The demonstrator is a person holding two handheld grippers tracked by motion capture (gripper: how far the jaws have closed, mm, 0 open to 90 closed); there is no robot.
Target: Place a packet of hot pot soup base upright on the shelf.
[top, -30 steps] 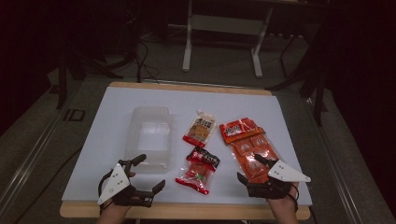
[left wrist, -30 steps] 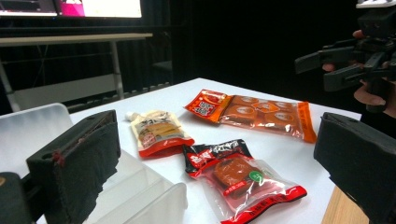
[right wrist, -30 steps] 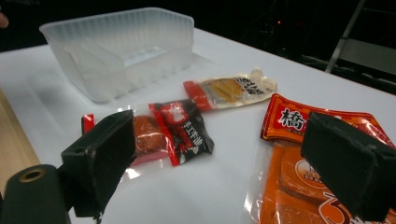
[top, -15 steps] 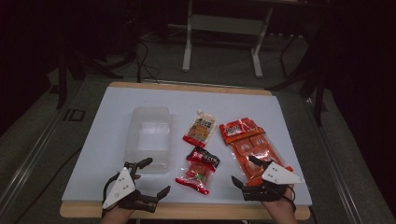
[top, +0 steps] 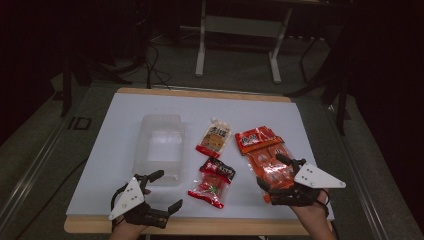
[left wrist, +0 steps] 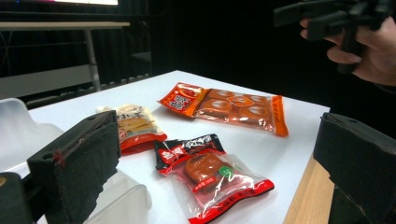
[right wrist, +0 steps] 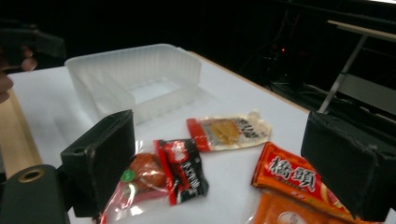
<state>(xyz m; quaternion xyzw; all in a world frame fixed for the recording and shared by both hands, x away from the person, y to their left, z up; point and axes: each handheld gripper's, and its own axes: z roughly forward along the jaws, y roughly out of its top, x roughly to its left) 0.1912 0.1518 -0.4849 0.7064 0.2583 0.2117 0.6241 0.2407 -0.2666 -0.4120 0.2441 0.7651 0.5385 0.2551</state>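
A clear plastic container (top: pixel 159 147) (right wrist: pixel 135 79) stands left of centre on the white table (top: pixel 120 125). To its right lie a beige and red pouch (top: pixel 215 137) (left wrist: pixel 133 126) (right wrist: pixel 229 130), a red and black snack packet (top: pixel 212 181) (left wrist: pixel 210 170) (right wrist: pixel 173 172) and a long orange packet (top: pixel 265 155) (left wrist: pixel 233 105) (right wrist: pixel 299 186). My left gripper (top: pixel 167 190) (left wrist: pixel 219 163) is open at the front edge, just below the container. My right gripper (top: pixel 270 171) (right wrist: pixel 224 163) is open over the near end of the orange packet, holding nothing.
The table's wooden front edge (top: pixel 225 226) runs just beyond both hands. Behind the table, a metal stand (top: pixel 237 30) and cables sit on a dark floor. The far half of the white surface is bare.
The left gripper has drifted slightly back toward the front edge. The right gripper has shifted only a little. Packets and container have stayed put.
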